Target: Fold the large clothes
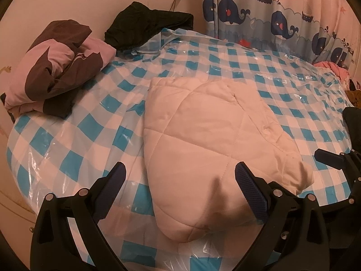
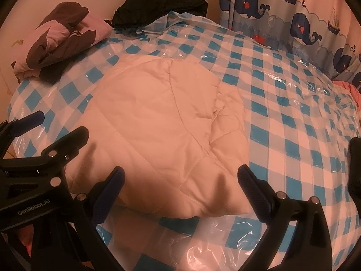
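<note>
1. Left wrist: my left gripper (image 1: 180, 169) hangs with fingers apart over the folded white quilt (image 1: 209, 126), which lies mid-bed on the checked sheet (image 1: 67, 135). Two heaps sit beyond: a brown-pink bundle (image 1: 56, 67) and a black garment (image 1: 149, 22).
2. Right wrist: my right gripper (image 2: 180, 176) is spread too, clear of the quilt's near edge; the left one crowds in beside it.

"GenRobot.AI" in white on the left gripper (image 2: 36, 135) body

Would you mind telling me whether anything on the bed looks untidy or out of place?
The cream quilted garment looks folded. Behind it, a brown-and-pink bundle and a black garment lie crumpled at the far edge, and the clear plastic sheet over the checked cover is rucked up there.
</note>
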Action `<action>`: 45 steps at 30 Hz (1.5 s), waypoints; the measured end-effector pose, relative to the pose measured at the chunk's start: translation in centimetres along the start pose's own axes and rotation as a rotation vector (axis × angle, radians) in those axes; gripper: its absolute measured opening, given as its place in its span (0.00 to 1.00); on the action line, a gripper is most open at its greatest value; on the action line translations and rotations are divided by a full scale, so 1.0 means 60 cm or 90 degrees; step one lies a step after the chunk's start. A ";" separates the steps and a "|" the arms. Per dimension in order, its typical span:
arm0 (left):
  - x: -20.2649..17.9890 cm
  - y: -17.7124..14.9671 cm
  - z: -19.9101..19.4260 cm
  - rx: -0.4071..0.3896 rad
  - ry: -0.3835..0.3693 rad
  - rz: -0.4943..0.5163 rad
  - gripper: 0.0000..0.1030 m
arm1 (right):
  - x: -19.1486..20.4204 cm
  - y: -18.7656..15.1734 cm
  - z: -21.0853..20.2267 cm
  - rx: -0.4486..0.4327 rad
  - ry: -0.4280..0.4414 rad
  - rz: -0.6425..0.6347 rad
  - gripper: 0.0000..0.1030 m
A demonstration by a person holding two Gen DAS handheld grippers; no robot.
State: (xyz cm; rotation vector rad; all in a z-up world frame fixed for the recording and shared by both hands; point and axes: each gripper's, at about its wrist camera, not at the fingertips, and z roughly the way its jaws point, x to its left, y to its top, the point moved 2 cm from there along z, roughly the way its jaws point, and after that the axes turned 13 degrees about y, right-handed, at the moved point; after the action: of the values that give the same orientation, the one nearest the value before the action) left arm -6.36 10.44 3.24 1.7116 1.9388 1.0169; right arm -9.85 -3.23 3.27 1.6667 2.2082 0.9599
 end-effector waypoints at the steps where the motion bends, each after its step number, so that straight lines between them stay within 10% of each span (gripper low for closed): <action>1: -0.001 -0.001 0.000 0.000 0.000 0.000 0.91 | 0.000 0.000 0.000 0.000 0.000 0.000 0.93; 45: -0.006 -0.010 0.019 0.038 0.009 -0.012 0.92 | -0.049 -0.006 0.008 0.014 -0.021 0.026 0.93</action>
State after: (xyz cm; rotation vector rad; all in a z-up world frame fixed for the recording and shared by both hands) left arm -5.93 10.43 1.99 1.7192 2.0082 0.9763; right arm -8.88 -5.78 2.09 1.7302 2.1799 0.9134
